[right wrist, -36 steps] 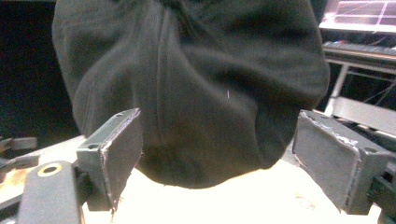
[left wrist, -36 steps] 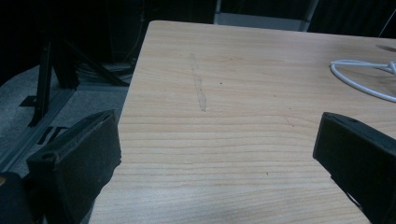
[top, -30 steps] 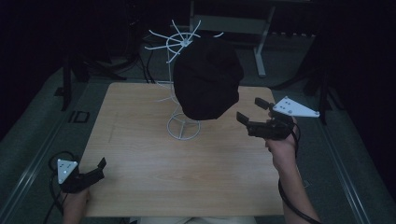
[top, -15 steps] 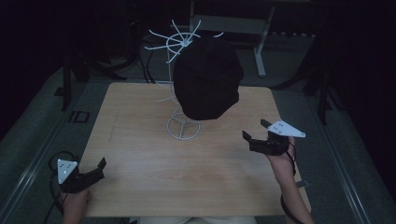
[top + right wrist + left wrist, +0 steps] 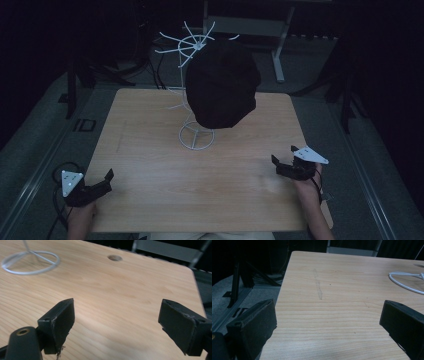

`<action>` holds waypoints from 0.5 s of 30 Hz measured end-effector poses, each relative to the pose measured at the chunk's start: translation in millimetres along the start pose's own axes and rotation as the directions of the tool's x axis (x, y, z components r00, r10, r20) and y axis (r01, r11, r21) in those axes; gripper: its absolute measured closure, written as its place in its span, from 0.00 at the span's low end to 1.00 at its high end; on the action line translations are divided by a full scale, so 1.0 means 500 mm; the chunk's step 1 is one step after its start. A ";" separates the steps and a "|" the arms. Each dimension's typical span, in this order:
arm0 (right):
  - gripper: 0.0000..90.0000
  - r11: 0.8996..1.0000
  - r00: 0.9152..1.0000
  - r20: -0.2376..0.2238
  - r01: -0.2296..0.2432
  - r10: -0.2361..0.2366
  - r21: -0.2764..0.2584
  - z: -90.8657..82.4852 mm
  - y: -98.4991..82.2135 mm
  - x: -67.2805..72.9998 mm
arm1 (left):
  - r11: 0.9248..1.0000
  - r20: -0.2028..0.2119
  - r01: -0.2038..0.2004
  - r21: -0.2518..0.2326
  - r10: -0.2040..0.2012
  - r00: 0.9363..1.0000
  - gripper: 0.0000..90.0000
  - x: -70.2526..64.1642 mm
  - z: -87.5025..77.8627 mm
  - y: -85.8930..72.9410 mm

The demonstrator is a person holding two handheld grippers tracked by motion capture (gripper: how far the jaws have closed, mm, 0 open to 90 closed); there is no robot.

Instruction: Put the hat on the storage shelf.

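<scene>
A black hat hangs on a white wire stand at the far middle of a light wooden table. The hat is soft, rounded and dark, with no markings that can be made out. It sits high on the right side of the stand, hiding most of the upright pole. Thin white prongs fan out from the stand's top, to the upper left of the hat. Below the hat, the stand's round wire base rests flat on the tabletop. The hat hangs clear of the table.
</scene>
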State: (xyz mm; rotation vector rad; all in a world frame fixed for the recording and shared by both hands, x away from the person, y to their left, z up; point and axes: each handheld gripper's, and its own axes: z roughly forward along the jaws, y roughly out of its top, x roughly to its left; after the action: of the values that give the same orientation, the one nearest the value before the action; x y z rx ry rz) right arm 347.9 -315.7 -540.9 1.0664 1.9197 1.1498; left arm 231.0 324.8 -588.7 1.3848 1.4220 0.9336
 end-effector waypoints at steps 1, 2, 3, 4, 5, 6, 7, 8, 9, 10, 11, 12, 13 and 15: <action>0.15 1.000 1.000 0.002 -0.001 0.001 0.000 -0.001 -0.006 -0.003 | 1.000 0.000 0.000 -0.001 0.000 1.000 0.02 0.000 0.000 0.000; 0.15 1.000 1.000 0.015 0.001 -0.001 0.015 -0.003 -0.016 -0.007 | 1.000 0.001 0.000 0.000 0.000 1.000 0.02 0.000 0.000 0.000; 0.15 1.000 1.000 0.024 -0.002 0.002 0.024 -0.006 -0.024 -0.010 | 1.000 0.000 0.001 0.000 -0.001 1.000 0.02 0.000 0.000 0.000; 0.15 0.999 1.000 0.025 -0.007 0.006 0.031 -0.007 -0.029 -0.013 | 1.000 0.001 0.001 0.000 -0.001 1.000 0.02 0.000 0.000 0.000; 0.15 0.999 0.999 0.042 -0.015 0.013 0.042 -0.010 -0.038 -0.017 | 1.000 0.002 0.001 0.000 -0.001 1.000 0.02 0.000 0.000 0.000; 0.15 0.999 0.999 0.046 -0.021 0.018 0.047 -0.012 -0.045 -0.020 | 1.000 0.002 0.001 0.000 -0.001 1.000 0.02 0.000 0.000 0.000; 0.15 0.998 0.998 0.050 -0.026 0.023 0.056 -0.015 -0.050 -0.023 | 1.000 0.003 0.001 0.000 -0.001 1.000 0.02 0.000 0.000 0.000; 0.15 0.998 0.998 0.065 -0.026 0.022 0.058 -0.018 -0.056 -0.026 | 1.000 0.003 0.002 -0.001 -0.002 1.000 0.02 0.000 0.000 0.000; 0.15 0.998 0.997 0.068 -0.035 0.031 0.060 -0.022 -0.061 -0.029 | 1.000 0.002 0.002 -0.001 -0.002 1.000 0.02 0.000 0.000 0.000; 0.15 0.997 0.997 0.068 -0.044 0.039 0.062 -0.026 -0.065 -0.033 | 1.000 0.002 0.002 -0.001 -0.002 1.000 0.02 0.000 0.000 0.000; 0.15 0.997 0.996 0.076 -0.049 0.044 0.063 -0.031 -0.070 -0.035 | 1.000 0.002 0.001 0.000 -0.001 1.000 0.02 0.000 0.000 0.000; 0.15 0.997 0.996 0.083 -0.051 0.046 0.065 -0.035 -0.074 -0.038 | 1.000 0.002 0.001 0.000 -0.001 1.000 0.02 0.000 0.000 0.000; 0.15 0.997 0.995 0.087 -0.050 0.045 0.063 -0.039 -0.077 -0.039 | 1.000 0.001 0.001 0.000 -0.001 1.000 0.02 0.000 0.000 0.000; 0.15 0.997 0.994 0.105 -0.044 0.036 0.070 -0.045 -0.084 -0.043 | 1.000 0.000 0.001 0.000 -0.001 1.000 0.02 0.000 0.000 0.000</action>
State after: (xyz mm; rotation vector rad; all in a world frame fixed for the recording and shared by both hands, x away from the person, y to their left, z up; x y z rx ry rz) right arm 325.9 -355.0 -567.3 1.1853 1.8781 1.0326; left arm 230.9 324.9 -588.7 1.3835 1.4223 0.9330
